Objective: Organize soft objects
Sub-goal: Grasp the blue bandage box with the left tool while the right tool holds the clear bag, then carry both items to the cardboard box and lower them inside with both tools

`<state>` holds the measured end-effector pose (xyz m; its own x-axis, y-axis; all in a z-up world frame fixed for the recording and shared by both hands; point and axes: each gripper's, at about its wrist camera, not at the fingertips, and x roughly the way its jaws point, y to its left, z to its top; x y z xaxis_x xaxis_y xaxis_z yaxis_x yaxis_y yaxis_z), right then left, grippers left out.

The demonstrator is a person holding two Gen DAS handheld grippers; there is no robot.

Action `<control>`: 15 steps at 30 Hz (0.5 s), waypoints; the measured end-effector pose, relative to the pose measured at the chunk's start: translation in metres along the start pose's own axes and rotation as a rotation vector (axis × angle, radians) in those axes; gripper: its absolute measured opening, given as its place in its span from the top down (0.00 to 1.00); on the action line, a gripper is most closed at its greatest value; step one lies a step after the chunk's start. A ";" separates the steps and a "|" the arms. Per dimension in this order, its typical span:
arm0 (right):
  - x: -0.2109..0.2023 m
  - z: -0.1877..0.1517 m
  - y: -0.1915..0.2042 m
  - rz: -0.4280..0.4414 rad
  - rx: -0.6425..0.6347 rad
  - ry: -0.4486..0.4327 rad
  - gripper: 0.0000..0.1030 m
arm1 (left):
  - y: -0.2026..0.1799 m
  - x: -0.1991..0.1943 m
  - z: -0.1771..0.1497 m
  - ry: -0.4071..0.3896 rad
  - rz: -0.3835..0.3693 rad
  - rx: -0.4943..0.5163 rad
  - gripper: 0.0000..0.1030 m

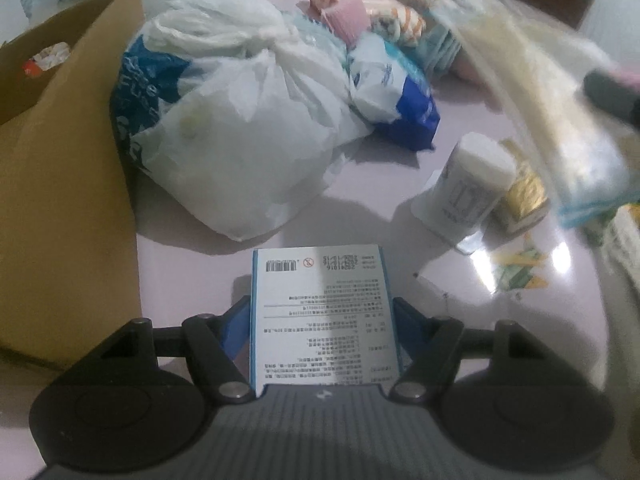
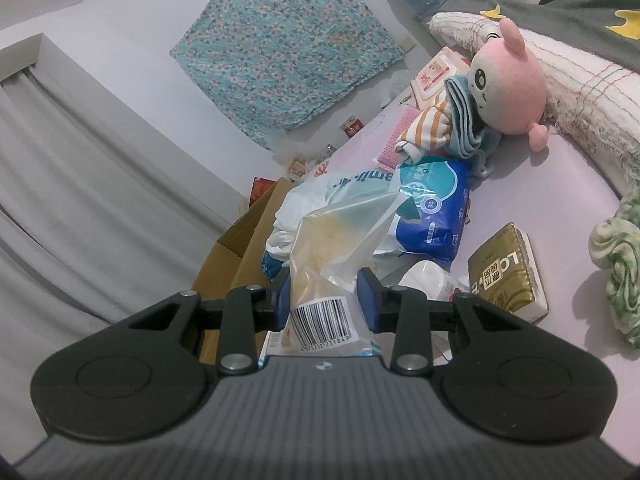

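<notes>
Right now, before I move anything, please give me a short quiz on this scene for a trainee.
1. True or false: the right tool grips a clear plastic bag that bears a barcode.
2. What sits between the pads of the left tool?
A. a white printed box
B. a striped sock
C. a gold tissue pack
3. In the right wrist view, what colour is the head of the plush toy?

Key: 1 true; 2 A; 3 pink.
</notes>
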<state>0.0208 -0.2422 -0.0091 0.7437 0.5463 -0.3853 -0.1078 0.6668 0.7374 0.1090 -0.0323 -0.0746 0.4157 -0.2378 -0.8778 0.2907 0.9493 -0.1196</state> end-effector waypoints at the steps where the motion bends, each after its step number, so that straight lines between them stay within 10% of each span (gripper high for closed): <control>1: 0.000 0.000 0.000 -0.001 0.000 0.000 0.67 | 0.001 -0.005 0.000 -0.016 -0.008 -0.006 0.28; 15: 0.007 0.024 0.065 0.104 -0.118 -0.042 0.67 | 0.029 -0.120 0.016 -0.308 -0.176 -0.168 0.29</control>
<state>0.0351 -0.2072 0.0493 0.7512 0.5954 -0.2848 -0.2606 0.6640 0.7009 0.0810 0.0203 0.0344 0.6188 -0.4264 -0.6597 0.2460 0.9028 -0.3528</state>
